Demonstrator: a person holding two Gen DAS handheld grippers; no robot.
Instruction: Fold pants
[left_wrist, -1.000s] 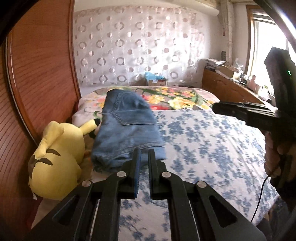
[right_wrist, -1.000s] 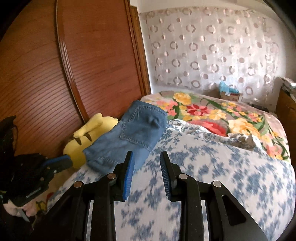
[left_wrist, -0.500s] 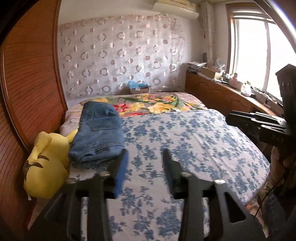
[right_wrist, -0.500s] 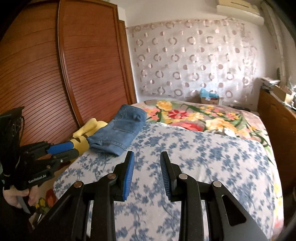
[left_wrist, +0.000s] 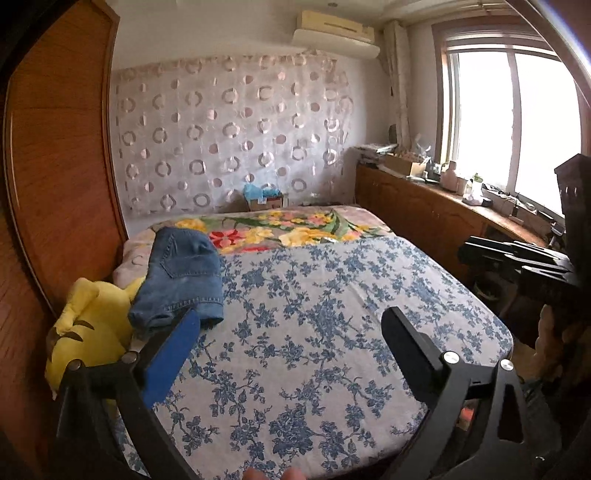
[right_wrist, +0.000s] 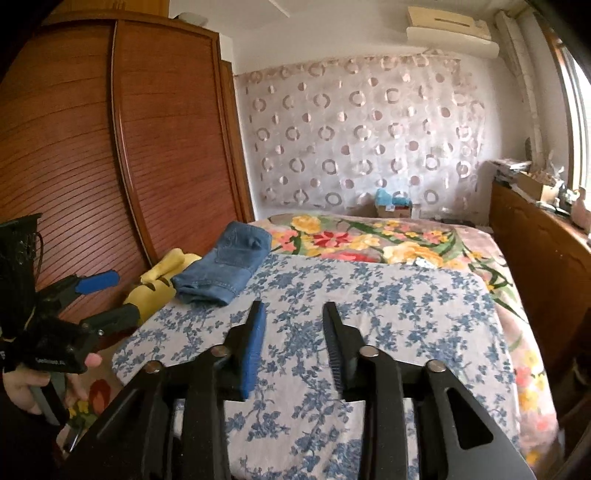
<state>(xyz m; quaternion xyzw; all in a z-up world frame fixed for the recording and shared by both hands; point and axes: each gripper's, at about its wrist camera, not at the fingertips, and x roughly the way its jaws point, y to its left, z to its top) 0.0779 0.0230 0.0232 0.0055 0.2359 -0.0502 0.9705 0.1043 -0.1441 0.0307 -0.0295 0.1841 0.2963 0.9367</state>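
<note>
Pants (left_wrist: 181, 275): folded denim bundle, lying at the bed's left edge, far end on the floral quilt (left_wrist: 291, 230), near end on the blue-flowered sheet (left_wrist: 332, 332). Back pocket faces up. Same bundle in the right wrist view (right_wrist: 225, 269).

Plush (left_wrist: 88, 328): yellow, lies just left of the pants and touches them, wedged between bed and wardrobe (left_wrist: 55, 177).

Left hand-held gripper (left_wrist: 291, 328): jaws spread wide, nothing between them, above the sheet. Blue pad on the left finger overlaps the pants' near corner in its own view; can't tell from there if it touches. The right wrist view shows it (right_wrist: 107, 295) off the left side of the bed, clear of the pants, jaws apart, person's hand (right_wrist: 33, 384) on the grip.

Right hand-held gripper (right_wrist: 293, 314): jaws parted, empty, over the sheet, well apart from the pants. In the left wrist view it sits at the right edge (left_wrist: 517, 258), off the bed's right side; jaw state unreadable from that angle.

Room: patterned curtain (left_wrist: 229, 140) behind the bed, small box (left_wrist: 266, 199) at its foot, air conditioner (left_wrist: 336, 33) above it, wooden counter (left_wrist: 424, 206) with clutter under the window (left_wrist: 517, 122).
</note>
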